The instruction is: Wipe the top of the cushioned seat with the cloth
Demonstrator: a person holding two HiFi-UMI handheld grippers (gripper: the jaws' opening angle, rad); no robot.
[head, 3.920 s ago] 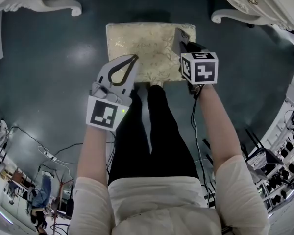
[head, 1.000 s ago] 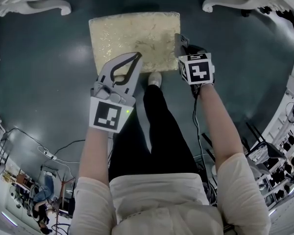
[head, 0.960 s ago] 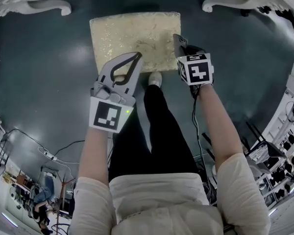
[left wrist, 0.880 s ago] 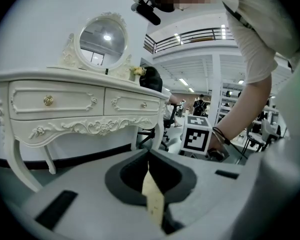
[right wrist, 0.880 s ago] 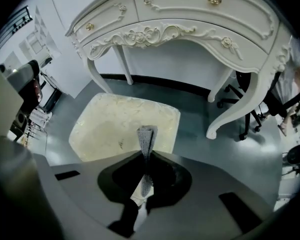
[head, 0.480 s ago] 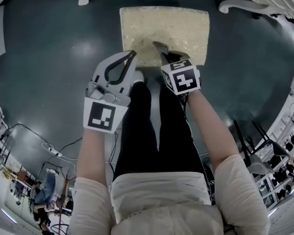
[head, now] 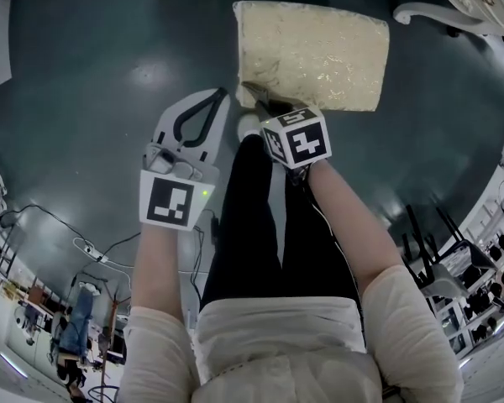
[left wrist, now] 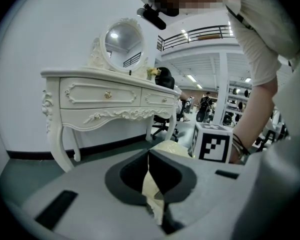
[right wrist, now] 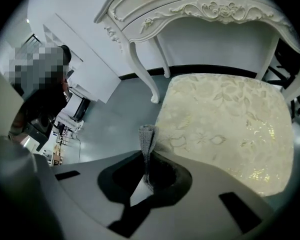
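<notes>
The cushioned seat (head: 319, 49) has a cream floral top and stands on the dark floor; the right gripper view shows it (right wrist: 225, 124) from close above. My right gripper (head: 254, 92) is at the seat's near left corner, shut on a folded grey cloth (right wrist: 148, 136) that stands up between its jaws (right wrist: 144, 159). My left gripper (head: 221, 97) hangs left of the seat over the floor, shut with nothing in it. In the left gripper view (left wrist: 149, 155), a strip of the cream seat (left wrist: 167, 148) shows past the closed jaws, beside the right gripper's marker cube (left wrist: 212, 143).
A white carved dressing table (left wrist: 105, 99) with an oval mirror (left wrist: 121, 39) stands behind the seat; its curved legs (head: 428, 11) (right wrist: 140, 59) flank the seat's far side. The person's black-trousered legs (head: 252, 225) and a shoe (head: 248, 126) are just before the seat. Cables (head: 92, 246) lie at lower left.
My right gripper has carried the cloth leftward along the seat's near edge, from the right side to the left corner. The left gripper has stayed shut beside the seat.
</notes>
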